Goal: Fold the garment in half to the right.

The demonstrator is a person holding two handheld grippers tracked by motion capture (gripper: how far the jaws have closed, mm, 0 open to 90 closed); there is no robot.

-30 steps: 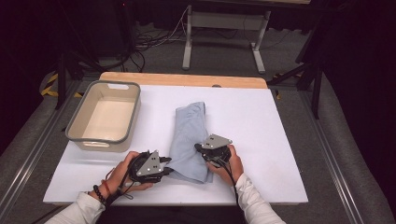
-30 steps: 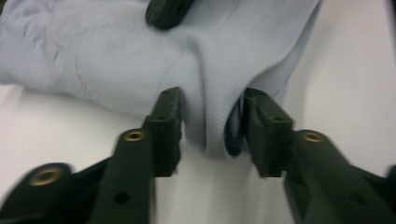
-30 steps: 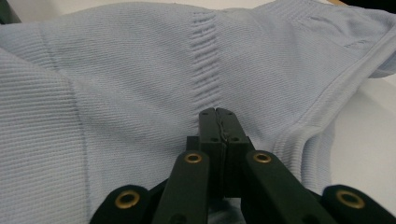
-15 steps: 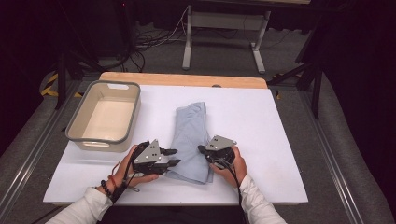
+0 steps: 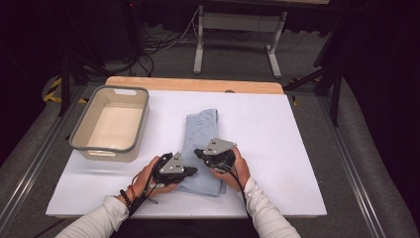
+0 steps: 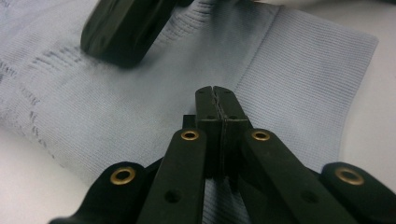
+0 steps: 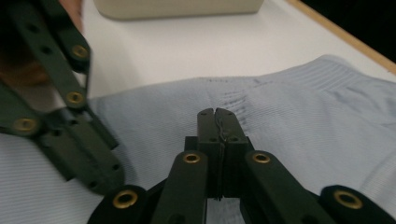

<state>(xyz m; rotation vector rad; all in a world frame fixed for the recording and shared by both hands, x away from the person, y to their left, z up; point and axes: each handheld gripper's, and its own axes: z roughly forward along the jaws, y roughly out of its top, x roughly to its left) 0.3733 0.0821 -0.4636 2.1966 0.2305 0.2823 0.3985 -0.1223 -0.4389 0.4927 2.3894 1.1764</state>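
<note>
A folded light-blue cloth (image 5: 200, 134) (image 6: 140, 107) (image 7: 303, 116) lies mid-table, long side running away from the person. My left gripper (image 5: 195, 171) (image 6: 215, 91) lies over the cloth's near left edge. Its jaws have just been closing and now stand pressed together, with no cloth visible between them. My right gripper (image 5: 197, 152) (image 7: 217, 114) is shut too, its tips just above the cloth's ribbed surface, pointing left towards the other gripper. The right gripper's black jaws (image 6: 123, 28) hang blurred over the cloth in the left gripper view. The left gripper (image 7: 70, 126) fills the left of the right gripper view.
A beige bin with a grey rim (image 5: 111, 90) (image 7: 177, 7) stands empty at the table's left. The white table top (image 5: 277, 139) has bare room right of the cloth. A wooden strip (image 5: 198, 84) runs along the far edge.
The left hand has slid right onto the cloth's near edge and its jaws have closed. The right hand has shifted a little left and away from the person, still shut.
</note>
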